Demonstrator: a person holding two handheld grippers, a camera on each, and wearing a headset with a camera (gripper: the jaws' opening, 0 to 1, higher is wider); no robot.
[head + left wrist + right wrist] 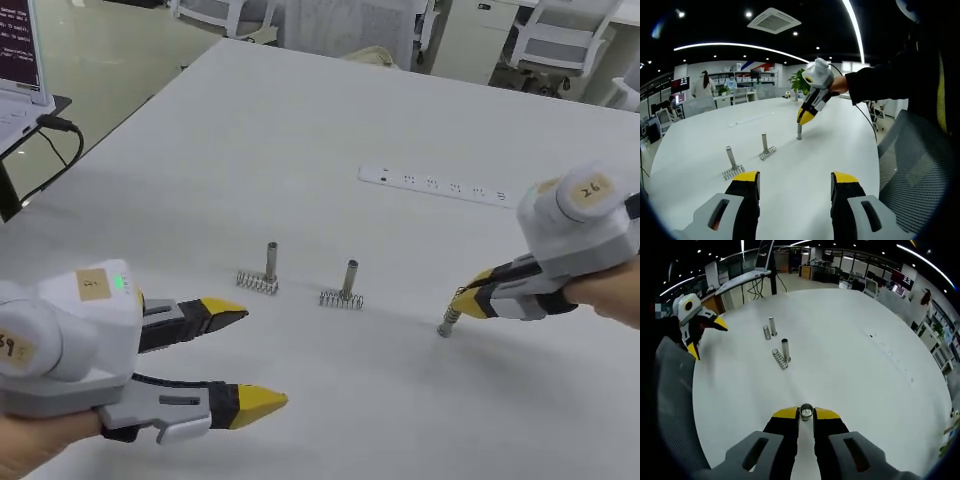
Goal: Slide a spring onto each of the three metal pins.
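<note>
While the right tool [463, 299] clamps one pin [449, 323], a power strip [440, 186] lies beyond

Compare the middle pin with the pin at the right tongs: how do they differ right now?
The middle pin is bare, its spring lying on the table at its base; the right-hand pin has coils around it. The middle pin stands free and upright; the right-hand pin is gripped by the right tongs and looks tilted in the head view. Both are short metal pins.
</note>
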